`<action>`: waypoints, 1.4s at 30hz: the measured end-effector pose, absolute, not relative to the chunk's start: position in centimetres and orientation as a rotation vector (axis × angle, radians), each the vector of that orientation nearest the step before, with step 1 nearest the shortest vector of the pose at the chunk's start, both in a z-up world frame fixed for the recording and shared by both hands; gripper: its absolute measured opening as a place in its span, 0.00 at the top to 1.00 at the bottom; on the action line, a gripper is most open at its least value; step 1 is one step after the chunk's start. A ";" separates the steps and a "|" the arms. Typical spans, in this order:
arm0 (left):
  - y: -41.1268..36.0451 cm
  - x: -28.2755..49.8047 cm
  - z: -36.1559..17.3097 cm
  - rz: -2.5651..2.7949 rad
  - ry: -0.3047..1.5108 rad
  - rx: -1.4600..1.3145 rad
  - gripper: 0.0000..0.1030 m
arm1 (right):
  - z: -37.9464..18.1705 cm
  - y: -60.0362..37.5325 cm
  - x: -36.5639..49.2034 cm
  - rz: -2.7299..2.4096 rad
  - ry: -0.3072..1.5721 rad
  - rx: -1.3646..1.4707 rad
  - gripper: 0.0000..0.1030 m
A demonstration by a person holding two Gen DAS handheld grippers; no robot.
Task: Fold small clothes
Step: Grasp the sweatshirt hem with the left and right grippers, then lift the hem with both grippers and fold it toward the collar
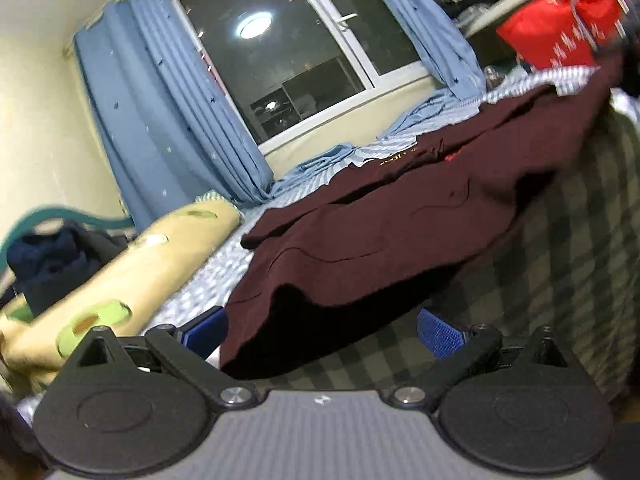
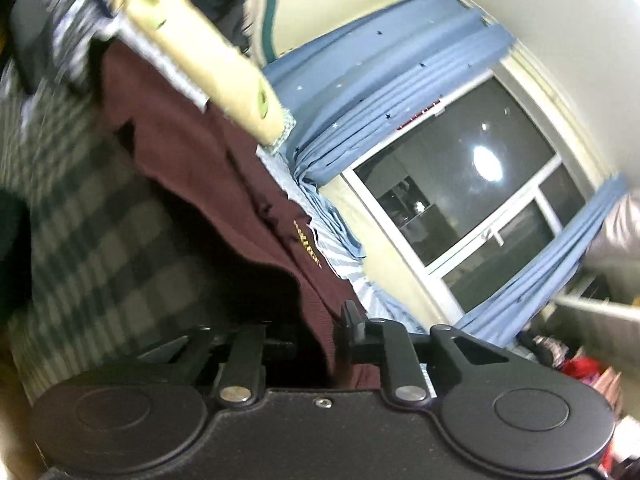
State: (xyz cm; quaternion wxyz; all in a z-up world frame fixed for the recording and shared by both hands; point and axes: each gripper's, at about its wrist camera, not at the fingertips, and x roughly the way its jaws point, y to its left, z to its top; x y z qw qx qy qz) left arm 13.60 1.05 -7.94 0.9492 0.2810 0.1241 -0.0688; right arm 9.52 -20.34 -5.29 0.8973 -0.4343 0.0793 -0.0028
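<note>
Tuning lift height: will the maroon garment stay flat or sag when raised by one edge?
Likely sags: the maroon garment already drapes in soft folds over the checked bedding. Probably light; the right gripper alone holds its edge pinched. The left gripper is open.

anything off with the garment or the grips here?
The maroon garment lies rumpled, its near edge hanging off the checkered blanket. The right hand-held gripper is shut on its hem; the left hand-held gripper is open, holding nothing.

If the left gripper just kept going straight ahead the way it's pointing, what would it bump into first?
Most likely the maroon garment: its near hem droops between the open blue fingers of the left gripper. Depth is hard to judge, but nothing else seems closer.
</note>
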 end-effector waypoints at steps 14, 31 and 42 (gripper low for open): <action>2.2 18.2 -8.4 -0.017 0.276 0.611 0.01 | -3.3 -20.8 10.0 -0.049 0.105 -0.803 0.87; -0.4 16.5 -8.6 -0.096 0.169 0.900 0.93 | -8.4 -21.7 10.1 -0.101 0.198 -0.861 0.75; -1.3 13.5 -3.7 -0.039 0.004 0.673 0.97 | -5.6 -23.1 7.7 -0.140 0.140 -0.811 0.93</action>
